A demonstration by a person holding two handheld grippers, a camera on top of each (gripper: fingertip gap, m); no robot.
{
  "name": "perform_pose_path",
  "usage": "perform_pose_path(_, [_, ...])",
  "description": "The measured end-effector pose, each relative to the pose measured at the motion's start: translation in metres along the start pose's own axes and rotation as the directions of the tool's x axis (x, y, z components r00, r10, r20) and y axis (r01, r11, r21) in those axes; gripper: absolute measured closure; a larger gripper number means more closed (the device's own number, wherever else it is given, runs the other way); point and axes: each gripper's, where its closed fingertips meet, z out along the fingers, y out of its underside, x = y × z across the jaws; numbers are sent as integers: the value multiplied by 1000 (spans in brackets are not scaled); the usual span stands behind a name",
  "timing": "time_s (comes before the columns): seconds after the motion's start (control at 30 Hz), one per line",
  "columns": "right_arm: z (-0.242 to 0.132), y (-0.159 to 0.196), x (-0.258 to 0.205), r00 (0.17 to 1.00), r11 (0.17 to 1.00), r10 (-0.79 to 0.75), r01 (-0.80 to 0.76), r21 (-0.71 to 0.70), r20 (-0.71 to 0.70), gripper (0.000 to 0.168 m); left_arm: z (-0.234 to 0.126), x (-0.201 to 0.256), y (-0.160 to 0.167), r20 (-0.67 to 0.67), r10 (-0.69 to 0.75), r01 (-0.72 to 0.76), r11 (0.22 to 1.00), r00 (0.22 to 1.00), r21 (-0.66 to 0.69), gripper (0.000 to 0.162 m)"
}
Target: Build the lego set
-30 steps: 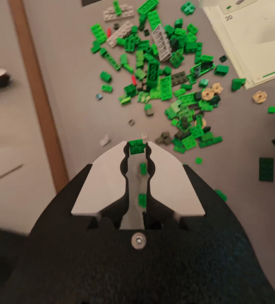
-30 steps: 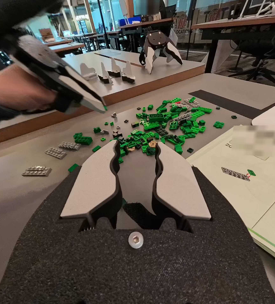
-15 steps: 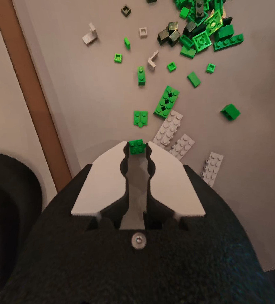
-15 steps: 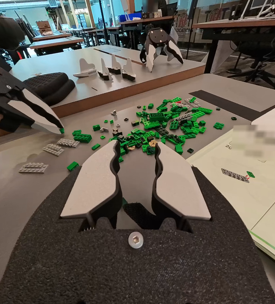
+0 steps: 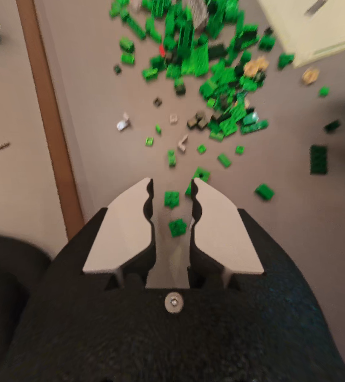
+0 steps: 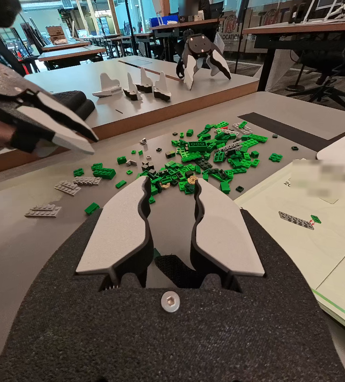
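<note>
My left gripper (image 5: 172, 182) is open and empty, held above the grey table. Two small green pieces lie on the table below it: one (image 5: 171, 199) near the tips, one (image 5: 177, 227) further back between the fingers. In the right wrist view the left gripper (image 6: 94, 146) hovers at the left, above a small green piece (image 6: 78, 172). My right gripper (image 6: 172, 180) is open and empty, low over the table, its tips at the near edge of the loose pile of green bricks (image 6: 208, 161). The pile also shows, blurred, in the left wrist view (image 5: 198, 51).
Three grey plates (image 6: 67, 187) lie left of the pile, with a green brick (image 6: 103, 171) behind them. An open instruction booklet (image 6: 312, 227) lies at the right. A second table (image 6: 126, 115) behind holds spare gripper fingers and another gripper. A dark green plate (image 5: 318, 159) lies apart.
My left gripper opened and let go of the small green piece, which now lies on the table, then lifted and tilted back toward the pile. My right gripper has not moved.
</note>
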Motion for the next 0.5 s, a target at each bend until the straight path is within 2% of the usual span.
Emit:
perform_pose_path(0.27, [-1, 0, 1, 1000, 1000, 6, -6, 5, 0, 129, 41, 1, -4, 42, 84, -79, 991, 996, -108, 135])
perform_pose_path(0.37, [-1, 0, 0, 1000, 1000, 5, -5, 4, 0, 129, 47, 2, 1, 22, 59, -55, 990, 998, -133, 142])
perform_pose_path(0.4, [-1, 0, 0, 1000, 1000, 4, -4, 4, 0, 129, 47, 2, 2, 26, 61, -56, 989, 998, -137, 152])
perform_pose_path(0.5, [-1, 0, 1, 1000, 1000, 9, -9, 6, 0, 129, 39, 12, -1, 12, 105, -103, 988, 994, -116, 155])
